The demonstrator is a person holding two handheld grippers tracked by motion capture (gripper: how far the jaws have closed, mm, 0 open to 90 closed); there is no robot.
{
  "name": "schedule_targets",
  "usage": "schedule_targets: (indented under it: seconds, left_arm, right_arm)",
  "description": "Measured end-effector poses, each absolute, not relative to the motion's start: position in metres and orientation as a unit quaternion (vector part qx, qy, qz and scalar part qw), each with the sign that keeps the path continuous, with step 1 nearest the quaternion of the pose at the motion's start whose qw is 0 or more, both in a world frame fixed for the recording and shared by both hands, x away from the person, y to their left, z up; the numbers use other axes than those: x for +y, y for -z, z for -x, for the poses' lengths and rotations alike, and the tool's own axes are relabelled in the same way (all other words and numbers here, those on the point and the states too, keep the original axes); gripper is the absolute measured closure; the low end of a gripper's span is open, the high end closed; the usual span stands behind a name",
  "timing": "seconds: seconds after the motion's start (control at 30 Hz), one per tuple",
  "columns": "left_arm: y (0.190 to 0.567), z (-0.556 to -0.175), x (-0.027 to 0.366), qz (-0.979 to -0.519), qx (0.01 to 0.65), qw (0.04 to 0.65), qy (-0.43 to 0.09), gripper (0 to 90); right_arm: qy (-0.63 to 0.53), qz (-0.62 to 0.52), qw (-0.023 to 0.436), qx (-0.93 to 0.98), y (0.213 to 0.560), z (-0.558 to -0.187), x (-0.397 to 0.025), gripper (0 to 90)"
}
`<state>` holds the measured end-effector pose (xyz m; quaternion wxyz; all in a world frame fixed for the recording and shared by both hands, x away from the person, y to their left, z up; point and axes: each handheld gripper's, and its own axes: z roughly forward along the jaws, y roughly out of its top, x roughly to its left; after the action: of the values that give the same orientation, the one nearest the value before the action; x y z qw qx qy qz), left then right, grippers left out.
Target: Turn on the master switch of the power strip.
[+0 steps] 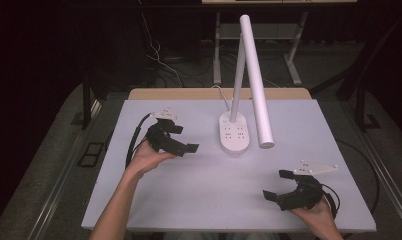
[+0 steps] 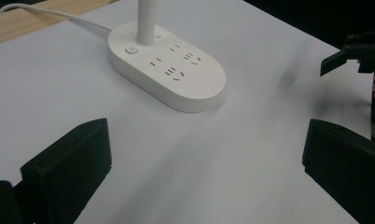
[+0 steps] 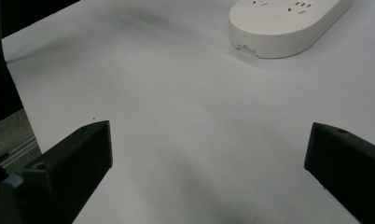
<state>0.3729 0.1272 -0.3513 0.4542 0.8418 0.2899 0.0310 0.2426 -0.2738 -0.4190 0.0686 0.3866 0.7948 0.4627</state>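
Note:
A white desk lamp stands at the table's middle back. Its oval base (image 1: 234, 134) carries several sockets and a button, and its long tube head (image 1: 255, 80) slopes down to the right. My left gripper (image 1: 185, 138) is held open just left of the base, with nothing between its jaws. In the left gripper view the base (image 2: 167, 70) lies ahead of the open left gripper (image 2: 206, 158). My right gripper (image 1: 276, 184) is open and empty near the front right, pointing left. The right gripper view has the base (image 3: 288, 23) at the top right, beyond the open right gripper (image 3: 209, 158).
The white tabletop (image 1: 204, 190) has a wooden strip (image 1: 189, 94) along its back edge. The lamp's white cord (image 2: 50, 11) runs off behind the base. Dark floor, cables and table legs lie beyond. The right gripper (image 2: 358, 51) appears at the left gripper view's right edge.

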Motion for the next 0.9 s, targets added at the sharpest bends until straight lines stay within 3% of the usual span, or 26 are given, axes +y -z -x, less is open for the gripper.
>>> schedule_targets:
  seconds: [0.47,0.9]
  left_arm:
    - [0.35,-0.398,0.104,-0.859,0.268,0.436,-0.02,0.0]
    - [0.356,-0.419,0.097,-0.856,0.286,0.43,-0.009,0.0]
  right_arm:
    - [-0.463,-0.386,0.071,0.795,0.419,-0.243,-0.273,0.3]
    - [-0.463,-0.39,0.067,0.793,0.418,-0.243,-0.275,0.3]
